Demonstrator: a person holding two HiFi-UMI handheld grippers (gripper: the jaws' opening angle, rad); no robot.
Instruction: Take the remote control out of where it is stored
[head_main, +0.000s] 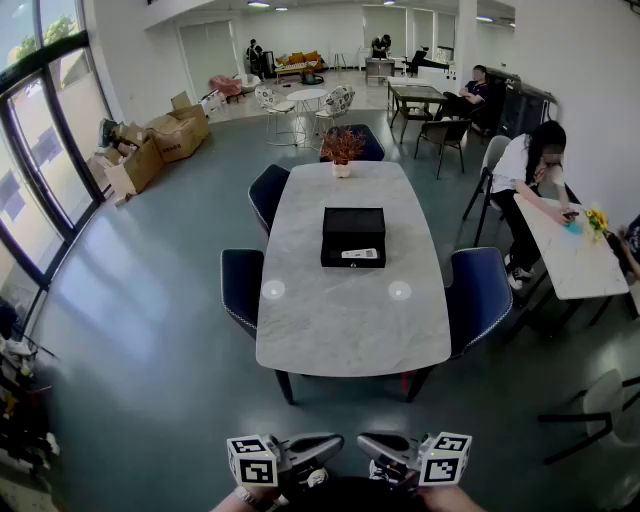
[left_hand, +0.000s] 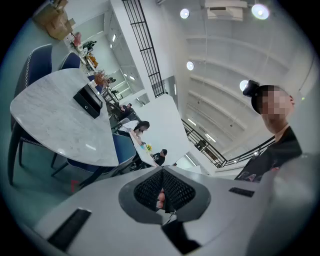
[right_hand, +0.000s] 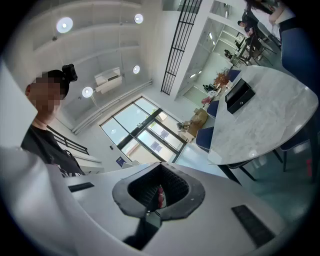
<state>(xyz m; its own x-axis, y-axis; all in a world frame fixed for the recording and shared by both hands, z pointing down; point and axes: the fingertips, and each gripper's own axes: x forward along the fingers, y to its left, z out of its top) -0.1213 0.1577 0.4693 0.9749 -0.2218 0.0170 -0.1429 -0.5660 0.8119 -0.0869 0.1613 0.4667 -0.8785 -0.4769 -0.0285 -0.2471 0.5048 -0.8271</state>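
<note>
At the bottom centre, the left gripper (head_main: 322, 448) and right gripper (head_main: 377, 447) have their fingers pressed together, empty. The remote control (head_main: 360, 254) lies mid-frame at the near edge of the black box (head_main: 352, 228), on the table (head_main: 340, 325).

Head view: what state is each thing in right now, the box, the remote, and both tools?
Black box: on the table, untouched; open or closed unclear.
Remote control: lying flat at the box's near edge, not gripped.
Left tool: jaws together, empty, short of the table.
Right tool: jaws together, empty, short of the table.
</note>
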